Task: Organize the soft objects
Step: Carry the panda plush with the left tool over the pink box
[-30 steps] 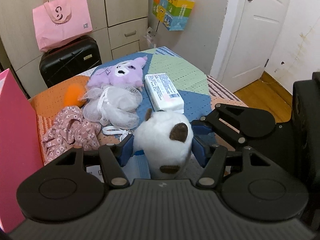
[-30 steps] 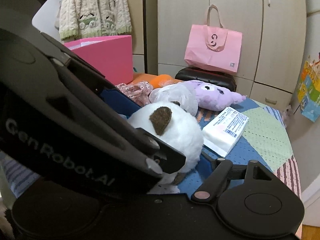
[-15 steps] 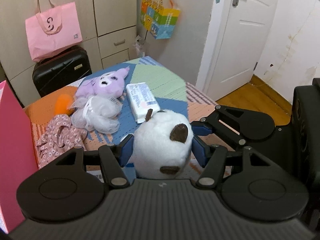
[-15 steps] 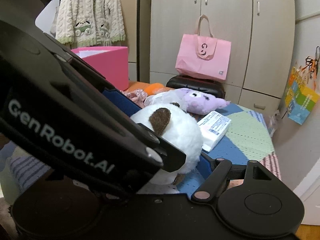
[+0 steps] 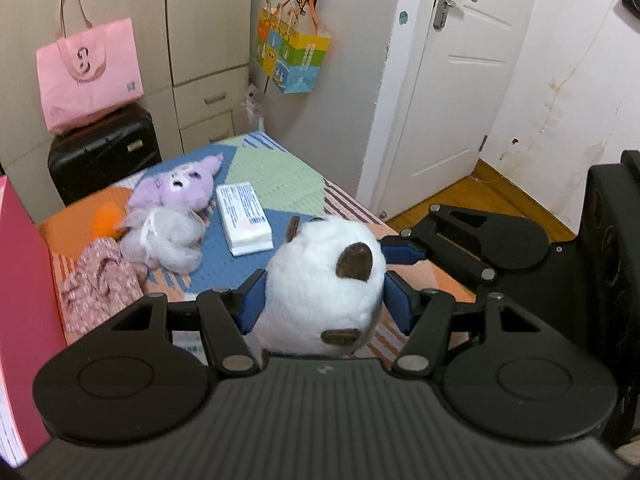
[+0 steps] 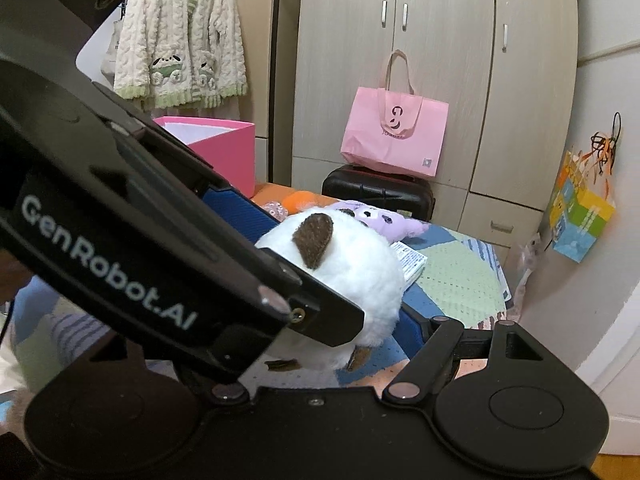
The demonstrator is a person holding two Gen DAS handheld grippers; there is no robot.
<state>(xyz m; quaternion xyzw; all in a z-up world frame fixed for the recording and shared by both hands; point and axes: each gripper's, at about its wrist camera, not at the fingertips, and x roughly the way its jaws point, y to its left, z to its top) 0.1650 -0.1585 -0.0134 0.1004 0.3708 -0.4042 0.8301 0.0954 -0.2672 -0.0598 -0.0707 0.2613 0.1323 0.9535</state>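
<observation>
A: You're holding the white plush (image 5: 320, 280) with both tools. The left gripper (image 5: 322, 294) is clamped on its sides, blue pads sunk into the fur. The right gripper (image 6: 340, 276) is pressing on it too, one blue finger at the back, one low in front.

B: What's changing?

A: You're lifting it. Against the white tissue pack (image 5: 244, 218), the plush was sitting just beside it a second ago; now it's riding above and nearer than the pack, clear of the patchwork table (image 5: 276, 178). Both grips are unchanged.

B: And what's waiting?

A: Beyond the pack: the purple plush (image 5: 176, 184), the mesh bundle (image 5: 168, 240), the floral cloth (image 5: 100, 280). The pink box (image 6: 224, 148) is standing further off that way, probably your drop. Keep the squeeze even; the plush will bulge and could slip.
</observation>
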